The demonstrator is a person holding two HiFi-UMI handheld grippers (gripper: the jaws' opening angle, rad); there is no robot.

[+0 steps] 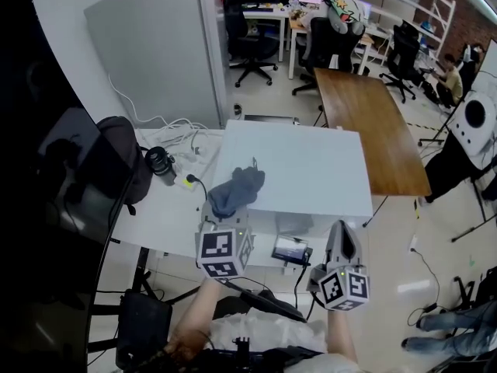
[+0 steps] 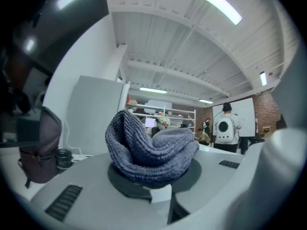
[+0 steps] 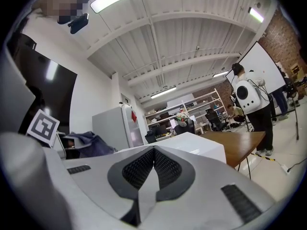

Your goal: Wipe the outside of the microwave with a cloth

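The microwave (image 1: 303, 169) is a white box seen from above in the head view, standing on a white table (image 1: 155, 208). A grey-blue knitted cloth (image 1: 237, 189) lies bunched on its near left corner. My left gripper (image 1: 225, 217) is shut on that cloth (image 2: 148, 152), which bulges up between the jaws (image 2: 156, 190). My right gripper (image 1: 342, 231) hangs in front of the microwave's near right corner, shut with nothing in it (image 3: 152, 152). In the right gripper view the microwave (image 3: 201, 147) shows just beyond the jaws.
A black backpack (image 1: 116, 162) and a black lens-like cylinder (image 1: 161, 164) sit with cables on the table, left of the microwave. A wooden table (image 1: 373, 123) adjoins on the right. A grey cabinet (image 1: 163, 45) stands behind. A small screen device (image 1: 289, 249) sits below the microwave's front.
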